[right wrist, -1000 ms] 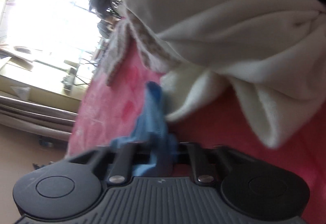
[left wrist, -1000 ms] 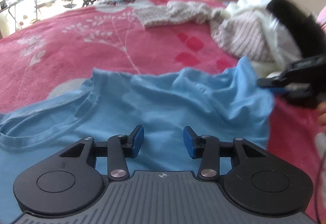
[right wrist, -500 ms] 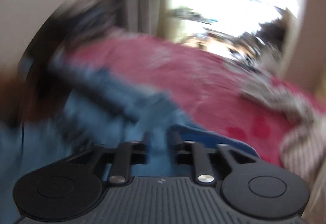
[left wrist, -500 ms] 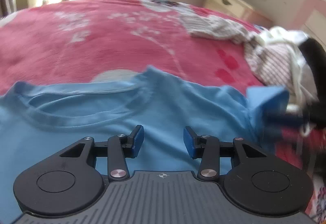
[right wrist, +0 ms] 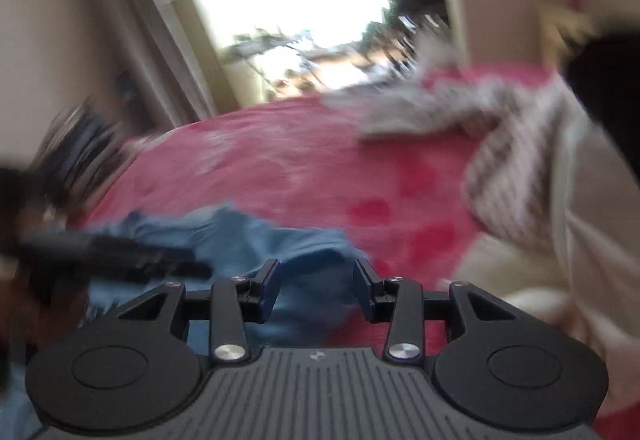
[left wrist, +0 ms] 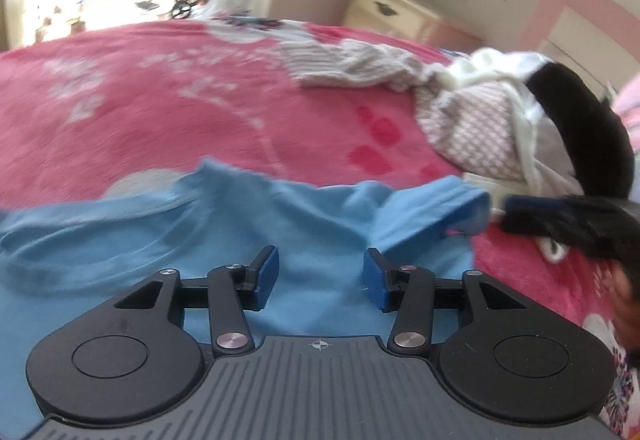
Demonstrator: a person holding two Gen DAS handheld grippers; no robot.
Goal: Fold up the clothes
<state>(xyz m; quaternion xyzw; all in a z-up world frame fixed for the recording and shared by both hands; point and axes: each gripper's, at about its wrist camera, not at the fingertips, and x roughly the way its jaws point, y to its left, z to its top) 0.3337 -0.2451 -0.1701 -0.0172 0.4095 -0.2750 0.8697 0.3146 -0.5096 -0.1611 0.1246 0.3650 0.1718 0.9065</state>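
A light blue T-shirt lies spread on the pink bedspread, its collar to the left and one sleeve folded over at the right. My left gripper hovers open over the shirt's middle with nothing between its blue pads. My right gripper is also open above the shirt's crumpled edge, holding nothing. From the left wrist view the right gripper shows as a dark blurred shape just right of the sleeve. The left gripper appears blurred at the left of the right wrist view.
A heap of other clothes, striped, white and black, lies on the bed's right side. A cream nightstand stands against the far wall. A bright window with clutter lies beyond the bed.
My right gripper has let go of the blue sleeve and opened, swinging around toward the bed. The sleeve now lies folded over on the shirt. My left gripper stayed open.
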